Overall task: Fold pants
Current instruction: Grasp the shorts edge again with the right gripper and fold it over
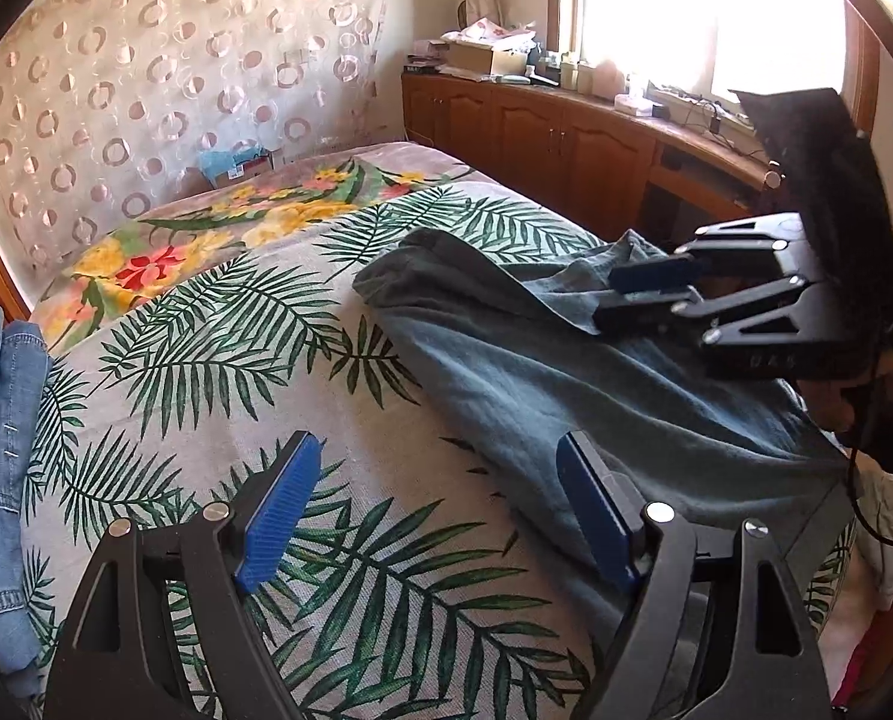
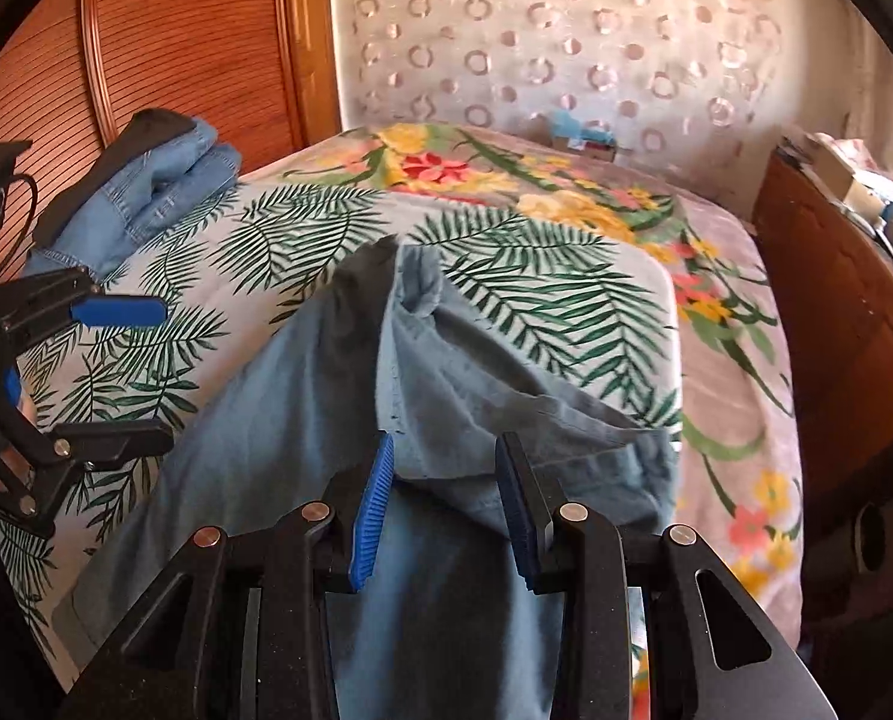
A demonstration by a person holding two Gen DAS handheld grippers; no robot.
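Observation:
Grey-blue pants [image 1: 566,372] lie on the palm-leaf bedspread [image 1: 254,324], partly folded, with a flap of cloth raised at the far end. My left gripper [image 1: 440,516] is open and empty just above the bed, its right finger at the pants' near edge. My right gripper [image 1: 632,294] hovers over the pants' far part. In the right wrist view the pants [image 2: 326,420] run away from the camera and my right gripper [image 2: 446,504] stands open with the raised flap between its fingers, not pinched. The left gripper [image 2: 122,372] shows open at the left.
A stack of folded blue jeans [image 2: 158,192] lies at the bed's left side, also in the left wrist view [image 1: 2,420]. A floral blanket [image 1: 218,234] covers the head end. Wooden cabinets [image 1: 554,132] with clutter run along the window wall. A wooden wardrobe [image 2: 176,42] stands behind the jeans.

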